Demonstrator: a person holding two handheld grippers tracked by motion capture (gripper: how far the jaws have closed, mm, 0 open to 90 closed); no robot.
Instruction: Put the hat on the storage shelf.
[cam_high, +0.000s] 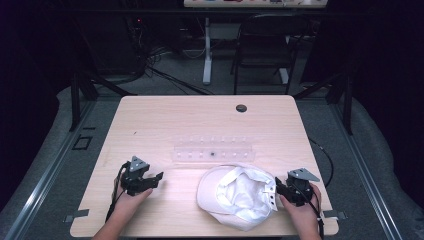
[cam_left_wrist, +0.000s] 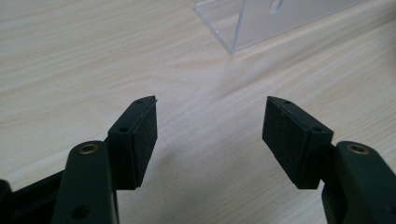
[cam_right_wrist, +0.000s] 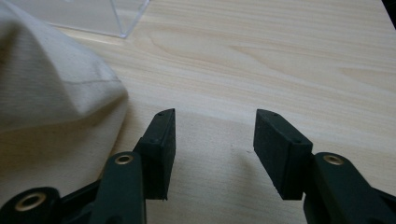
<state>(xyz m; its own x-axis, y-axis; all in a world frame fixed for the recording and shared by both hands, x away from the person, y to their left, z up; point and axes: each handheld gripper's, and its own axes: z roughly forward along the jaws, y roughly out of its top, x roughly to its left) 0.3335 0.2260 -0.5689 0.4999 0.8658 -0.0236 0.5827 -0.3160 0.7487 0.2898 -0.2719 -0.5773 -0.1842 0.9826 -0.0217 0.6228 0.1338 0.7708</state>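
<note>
A white cap (cam_high: 237, 192) lies upside down on the wooden table (cam_high: 165, 120), near the front edge and right of centre. Behind it stands a clear acrylic rack (cam_high: 214, 151) with a row of small pegs. My left gripper (cam_high: 156, 179) rests low on the table to the left of the cap, open, with bare wood between its pads (cam_left_wrist: 140, 135). My right gripper (cam_high: 276, 189) sits at the cap's right side, open and holding nothing. In the right gripper view the cap's cloth (cam_right_wrist: 51, 88) bulges just left of the left pad (cam_right_wrist: 161, 144), and I cannot tell if they touch.
A round cable hole (cam_high: 241, 108) sits near the table's far edge. A corner of the clear rack (cam_left_wrist: 243, 23) shows ahead of the left gripper. Beyond the table stand a dark chair (cam_high: 264, 47) and a white desk leg (cam_high: 207, 50).
</note>
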